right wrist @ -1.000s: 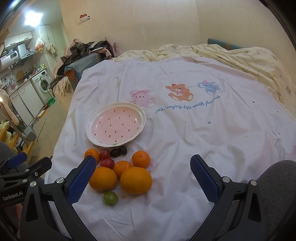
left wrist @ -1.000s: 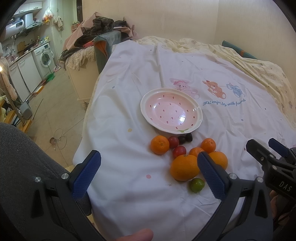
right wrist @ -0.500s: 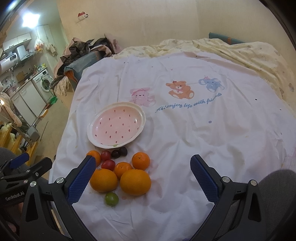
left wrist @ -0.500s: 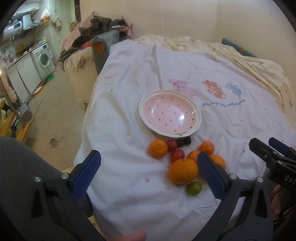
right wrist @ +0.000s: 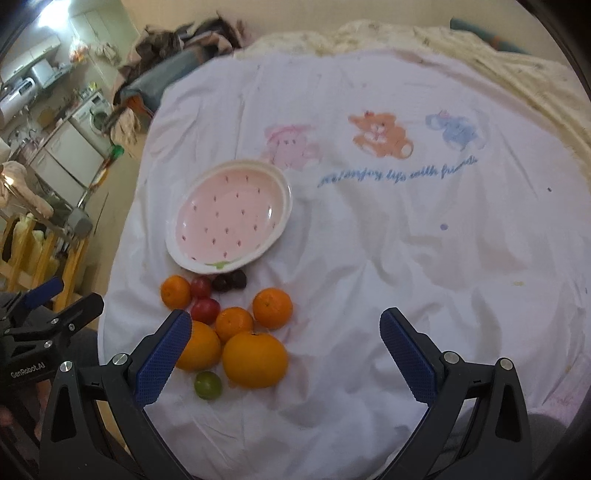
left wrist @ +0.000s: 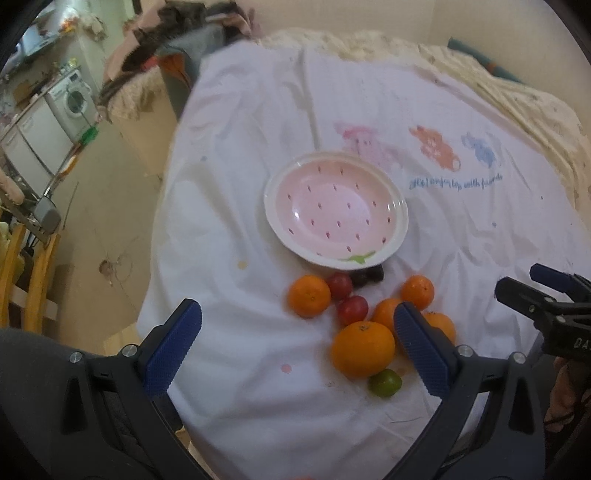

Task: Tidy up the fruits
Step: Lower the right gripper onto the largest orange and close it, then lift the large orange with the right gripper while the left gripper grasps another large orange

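Observation:
A pink strawberry-pattern plate (left wrist: 400,225) (right wrist: 286,206) lies bare on the white printed cloth. Just nearer than it lies a loose cluster of fruit: a large orange (left wrist: 362,349) (right wrist: 255,359), a second large orange (right wrist: 197,350), several small mandarins (left wrist: 308,296) (right wrist: 272,308), two red tomatoes (left wrist: 352,309) (right wrist: 205,310), two dark plums (left wrist: 367,276) (right wrist: 229,281) and a green lime (left wrist: 385,382) (right wrist: 208,384). My left gripper (left wrist: 297,347) hovers open, nearer than the fruit. My right gripper (right wrist: 282,354) is open too, above the cloth to the right of the cluster. Neither holds anything.
The cloth (right wrist: 406,240) covers a bed, with a yellowish quilt (left wrist: 517,96) at the far right. A pile of clothes (left wrist: 177,33) lies at the far left corner. Floor, a washing machine (left wrist: 72,101) and a wooden rack (left wrist: 22,266) are off the left edge.
Both grippers have moved forward and slightly lower toward the plate and fruit, which now look larger. The fruit and plate have not moved.

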A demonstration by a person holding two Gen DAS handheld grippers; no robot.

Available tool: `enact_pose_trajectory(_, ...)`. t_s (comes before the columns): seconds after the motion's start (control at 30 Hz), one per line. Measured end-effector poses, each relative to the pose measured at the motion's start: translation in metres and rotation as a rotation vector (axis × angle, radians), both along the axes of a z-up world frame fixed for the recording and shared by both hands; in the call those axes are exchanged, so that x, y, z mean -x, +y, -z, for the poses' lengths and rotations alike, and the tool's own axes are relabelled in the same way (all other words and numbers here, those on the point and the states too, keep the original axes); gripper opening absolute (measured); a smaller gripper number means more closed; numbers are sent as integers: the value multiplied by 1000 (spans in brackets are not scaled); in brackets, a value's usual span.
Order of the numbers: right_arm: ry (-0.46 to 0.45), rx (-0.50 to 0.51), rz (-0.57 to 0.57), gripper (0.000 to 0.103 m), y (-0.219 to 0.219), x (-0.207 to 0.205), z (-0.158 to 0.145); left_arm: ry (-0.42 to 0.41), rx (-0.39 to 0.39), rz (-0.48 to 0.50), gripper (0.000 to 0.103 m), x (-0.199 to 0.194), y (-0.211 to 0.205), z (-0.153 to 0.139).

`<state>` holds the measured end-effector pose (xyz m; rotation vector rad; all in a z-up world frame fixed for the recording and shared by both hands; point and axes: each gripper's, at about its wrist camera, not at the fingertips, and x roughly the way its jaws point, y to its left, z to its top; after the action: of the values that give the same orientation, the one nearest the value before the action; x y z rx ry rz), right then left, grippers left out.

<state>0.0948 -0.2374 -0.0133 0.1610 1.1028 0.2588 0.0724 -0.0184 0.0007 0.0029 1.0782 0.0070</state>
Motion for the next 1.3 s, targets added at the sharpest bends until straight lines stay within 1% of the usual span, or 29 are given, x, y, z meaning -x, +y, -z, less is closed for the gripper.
enact_pose_trajectory(0.13, 85, -36, -17, 103, -10, -16, 17, 28, 42, -2, 103, -12, 1, 4)
enact_pose_trajectory(0.2, 123, -67, -27, 103, -14, -22, 25, 32, 36, -5, 103, -19, 2, 5)
enact_pose_trajectory(0.23, 149, -81, -35, 102, -14, -25, 30, 33, 31, -5, 103, -22, 3, 5)
enact_pose_trajectory(0.27, 174, -97, -43, 96, -13, -27, 35, 34, 30, -9, 103, -26, 4, 6)
enact_pose_trajectory(0.3, 219, -114, -63, 93, -9, -29, 43, 35, 34, -11, 103, -28, 4, 7)
enact_pose_trajectory(0.33, 240, -123, -78, 87, -6, -29, 47, 40, 44, -9, 103, -30, 4, 8)
enact_pose_trajectory(0.37, 268, -128, -98, 85, -1, -30, 53, 51, 59, -8, 103, -33, 4, 10)
enact_pose_trajectory(0.47, 342, -129, -141, 85, 15, -28, 70, 69, 69, -12, 103, -37, 5, 16)
enact_pose_trajectory(0.53, 374, -129, -156, 84, 25, -25, 80, 76, 72, -13, 103, -38, 5, 20)
enact_pose_trajectory(0.6, 387, -123, -181, 81, 34, -23, 86, 86, 79, -19, 103, -39, 6, 24)
enact_pose_trajectory(0.67, 400, -120, -205, 75, 41, -21, 92, 99, 98, -24, 103, -39, 7, 28)
enact_pose_trajectory(0.8, 412, -115, -215, 71, 46, -20, 97, 103, 112, -30, 103, -41, 8, 30)
enact_pose_trajectory(0.83, 414, -122, -217, 68, 47, -20, 98, 104, 113, -32, 103, -41, 8, 30)
enact_pose_trajectory(0.93, 405, -121, -222, 66, 45, -21, 101, 99, 113, -35, 103, -41, 7, 30)
enact_pose_trajectory(1.13, 379, -135, -236, 62, 40, -20, 89, 94, 101, -41, 103, -40, 9, 32)
enact_pose_trajectory(1.23, 345, -151, -227, 62, 33, -17, 75, 95, 103, -48, 103, -39, 12, 32)
enact_pose_trajectory(1.3, 308, -174, -202, 62, 24, -17, 63, 97, 105, -53, 103, -39, 13, 32)
